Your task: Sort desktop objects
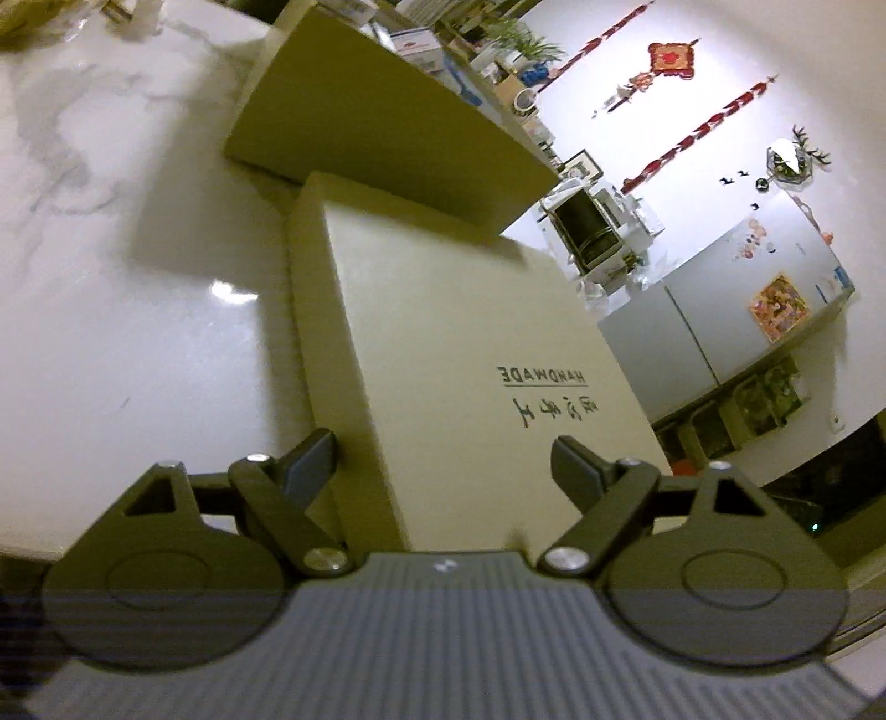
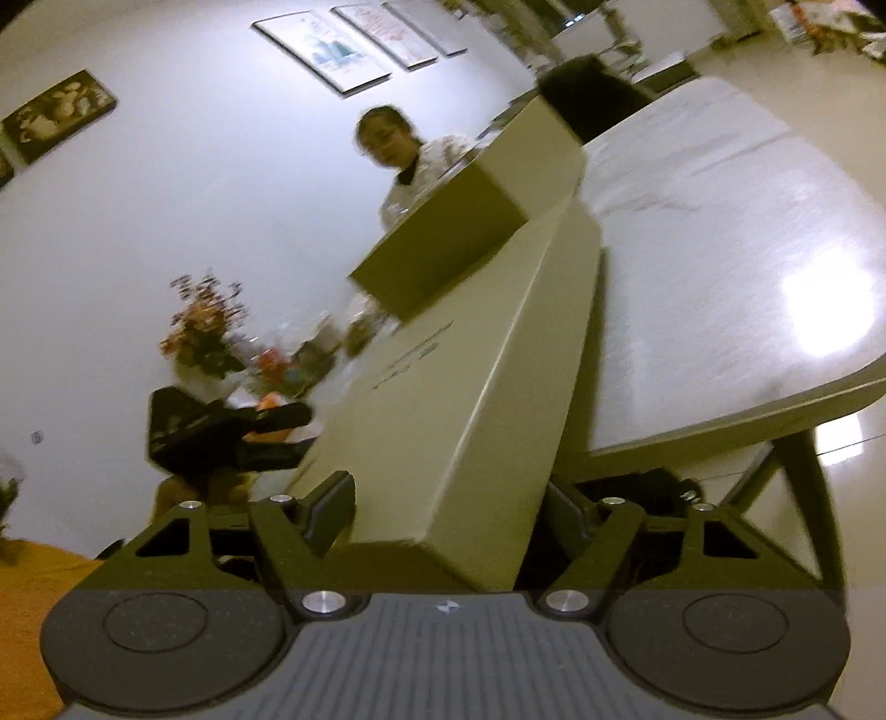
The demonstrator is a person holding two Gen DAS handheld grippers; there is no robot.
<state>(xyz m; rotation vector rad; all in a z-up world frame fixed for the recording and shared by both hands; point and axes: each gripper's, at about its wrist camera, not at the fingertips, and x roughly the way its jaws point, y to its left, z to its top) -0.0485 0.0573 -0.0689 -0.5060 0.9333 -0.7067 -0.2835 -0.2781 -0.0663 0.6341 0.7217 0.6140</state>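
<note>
Fingers of the left gripper [image 1: 443,459] are standing spread wide, one off each side of the near end of a flat cream box [image 1: 470,354] printed HANDMADE, and neither pad is visibly pressing on it, so this gripper is released; in the right wrist view the right gripper [image 2: 443,512] is straddling the near corner of the same cream box [image 2: 443,421], its left finger [image 2: 332,512] lying against the box's top face while the other finger is half hidden under the box's edge, so whether it is clamping cannot be told; the box is lying on the white marble table [image 1: 111,277] near its edge, with its near end reaching over the rim towards the grippers; a second tan box [image 1: 376,127] is sitting just behind the first, its near end overlapping the cream box's far end; the right view is showing it [image 2: 470,221] propped on the cream box; the left gripper [image 2: 221,437] is showing at the box's far side; beyond the table a person in a white top [image 2: 415,171] is standing, blurred, by a vase of flowers [image 2: 202,327]; framed pictures [image 2: 332,50] are hanging on the wall.
</note>
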